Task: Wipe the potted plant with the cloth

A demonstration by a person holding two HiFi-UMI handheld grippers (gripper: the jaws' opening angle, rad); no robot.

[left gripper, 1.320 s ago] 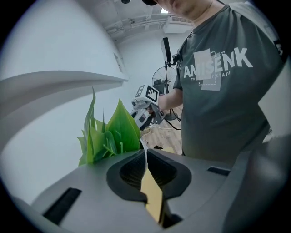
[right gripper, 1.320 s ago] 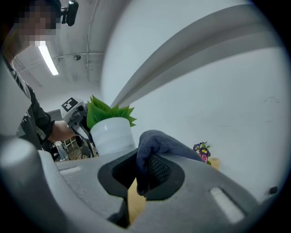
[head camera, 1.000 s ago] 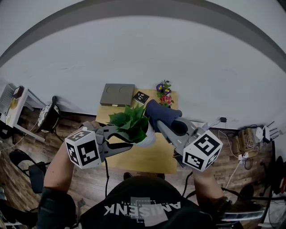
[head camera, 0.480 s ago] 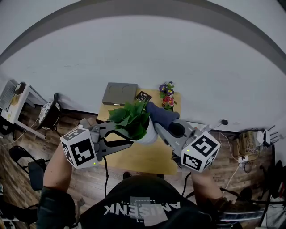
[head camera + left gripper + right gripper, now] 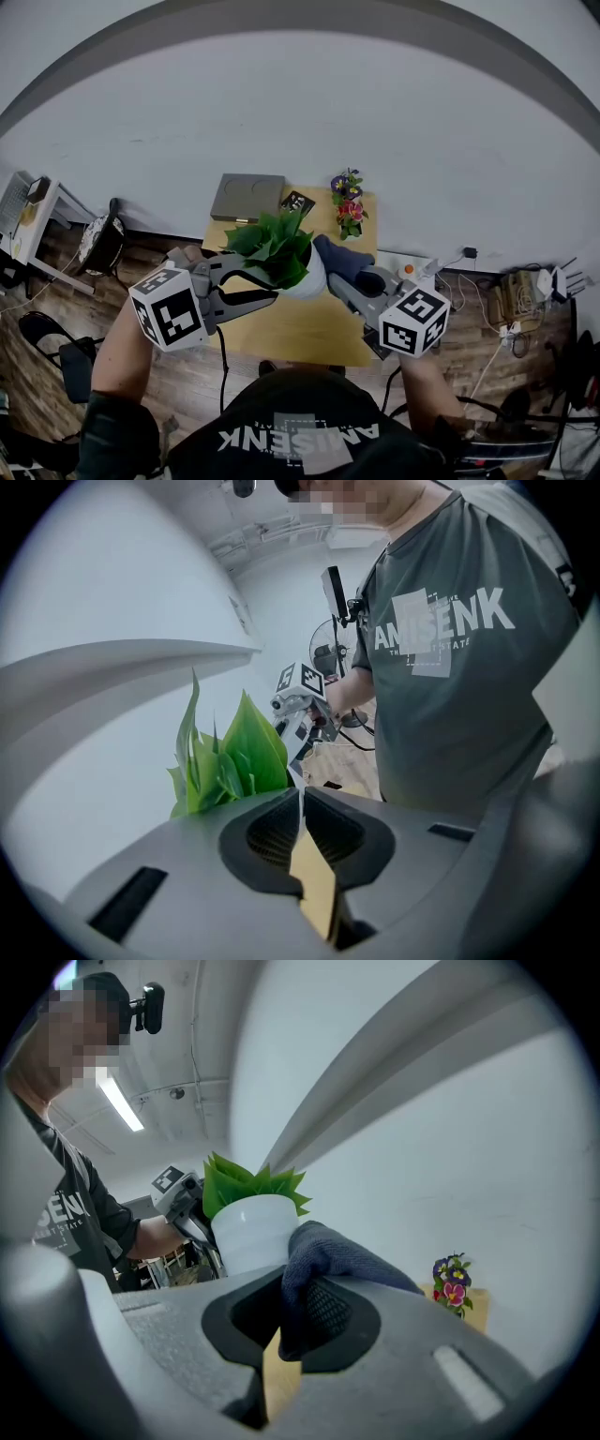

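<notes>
The potted plant [image 5: 271,247] has green leaves [image 5: 234,755] in a white pot [image 5: 249,1233]. It hangs above the wooden table [image 5: 302,336]. My left gripper [image 5: 270,288] is shut on the pot's thin white rim, seen edge-on between the jaws of the left gripper [image 5: 300,800]. My right gripper [image 5: 298,1309] is shut on a dark blue cloth [image 5: 330,1250]. The cloth [image 5: 343,261] rests against the right side of the pot. The pot's lower part is hidden in the left gripper view.
At the table's back stand a grey box [image 5: 247,197], a small black card [image 5: 297,203] and a small bunch of flowers [image 5: 347,201]. The same flowers [image 5: 452,1282] show on the right. A white wall runs behind the table; cables lie on the floor at the right.
The plant has risen a little towards the back left in my left gripper. The right gripper and cloth have slid down and back along the pot's right side.
</notes>
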